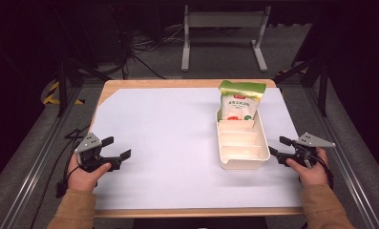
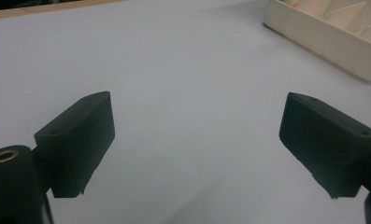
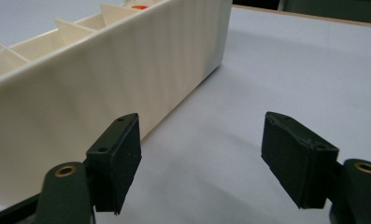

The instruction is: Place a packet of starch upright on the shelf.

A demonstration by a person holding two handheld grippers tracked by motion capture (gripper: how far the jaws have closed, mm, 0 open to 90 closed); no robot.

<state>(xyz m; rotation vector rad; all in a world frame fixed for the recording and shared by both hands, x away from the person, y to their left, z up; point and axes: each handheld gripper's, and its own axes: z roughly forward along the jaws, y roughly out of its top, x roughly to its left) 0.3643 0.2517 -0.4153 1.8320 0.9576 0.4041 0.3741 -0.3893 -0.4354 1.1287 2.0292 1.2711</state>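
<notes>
A wooden table (image 1: 111,87) covered by a white sheet (image 1: 163,138) is seen from above, with a cream divided tray (image 1: 241,143) placed right of the middle. A green and white pouch (image 1: 239,101) is stood upright in the tray's far compartment, and the nearer compartments are seen bare. The left gripper (image 1: 118,147) is held in the person's left hand (image 1: 84,172) near the sheet's left edge, well apart from the tray; its jaws are spread wide and nothing is gripped between them. In the left gripper view, only bare sheet is found between the jaws of the left gripper (image 2: 196,140), and a corner of the tray (image 2: 323,42) is seen at the upper right. The right gripper (image 1: 278,146) is held in the right hand (image 1: 311,171) just beside the tray's near right corner, likewise released and holding nothing. In the right gripper view, the tray's long wall (image 3: 103,84) is seen close alongside one jaw of the right gripper (image 3: 202,158), though whether they are touching cannot be told.
</notes>
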